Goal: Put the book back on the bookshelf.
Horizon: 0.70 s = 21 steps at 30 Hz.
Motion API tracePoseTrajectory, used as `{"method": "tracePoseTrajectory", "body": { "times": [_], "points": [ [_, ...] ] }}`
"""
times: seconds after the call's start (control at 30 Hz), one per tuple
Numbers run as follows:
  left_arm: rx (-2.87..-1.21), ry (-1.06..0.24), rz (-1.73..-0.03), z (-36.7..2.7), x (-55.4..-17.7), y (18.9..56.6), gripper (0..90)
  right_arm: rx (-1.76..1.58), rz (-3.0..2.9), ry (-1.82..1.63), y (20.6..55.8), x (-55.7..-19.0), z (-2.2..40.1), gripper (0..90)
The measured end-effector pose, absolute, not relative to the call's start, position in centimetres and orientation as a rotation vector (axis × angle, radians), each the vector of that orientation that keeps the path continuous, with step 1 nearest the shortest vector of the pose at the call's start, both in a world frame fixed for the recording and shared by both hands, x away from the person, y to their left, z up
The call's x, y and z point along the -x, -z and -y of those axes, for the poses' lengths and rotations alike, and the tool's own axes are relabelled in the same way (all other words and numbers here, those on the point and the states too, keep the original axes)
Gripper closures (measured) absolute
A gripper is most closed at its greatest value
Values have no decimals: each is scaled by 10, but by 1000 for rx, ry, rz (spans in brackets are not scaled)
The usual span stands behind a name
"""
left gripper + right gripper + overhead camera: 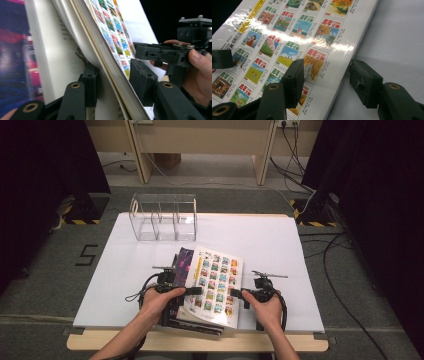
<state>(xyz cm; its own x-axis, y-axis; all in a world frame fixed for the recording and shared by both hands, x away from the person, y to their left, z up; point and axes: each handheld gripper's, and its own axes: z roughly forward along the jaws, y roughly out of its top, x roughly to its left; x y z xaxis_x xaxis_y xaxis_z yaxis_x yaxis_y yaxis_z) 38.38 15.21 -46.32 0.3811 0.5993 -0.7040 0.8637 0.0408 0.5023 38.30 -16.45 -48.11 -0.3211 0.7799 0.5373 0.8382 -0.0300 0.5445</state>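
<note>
Currently: both grippers at the edges of the top magazine, bottom centre of the high view.

Nearest, the left gripper [113, 82] straddles the lifted edge of the top magazine [215, 282]; whether its pads press the pages cannot be told. The right gripper [327, 80] is unclenched, jaws either side of the opposite edge, gripping nothing. Beneath lies a stack of magazines [192, 320] on the white table [280, 250]. Farther, upper left, stands the clear acrylic rack [162, 217]. Risk: the glossy cover may slip or pages fan loose if lifted under a shallow one-sided grip.
</note>
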Motion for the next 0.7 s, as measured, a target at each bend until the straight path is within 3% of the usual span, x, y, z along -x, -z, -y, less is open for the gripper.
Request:
{"method": "tracePoseTrajectory", "body": {
  "times": [0.47,0.53,0.6,0.7],
  "points": [
    [-1622,404,-1283,-152,-396,453,541,1782,2128,1293,482,-383,165,451],
    [-1661,395,-1296,-147,-398,455,594,1787,2127,1290,482,-383,165,451],
    [-1780,302,-1303,-145,-396,458,711,1793,2123,1275,481,-383,164,450],
    [-1731,342,-1299,-149,-395,461,799,1796,2120,1279,481,-384,164,445]
  ]
}}
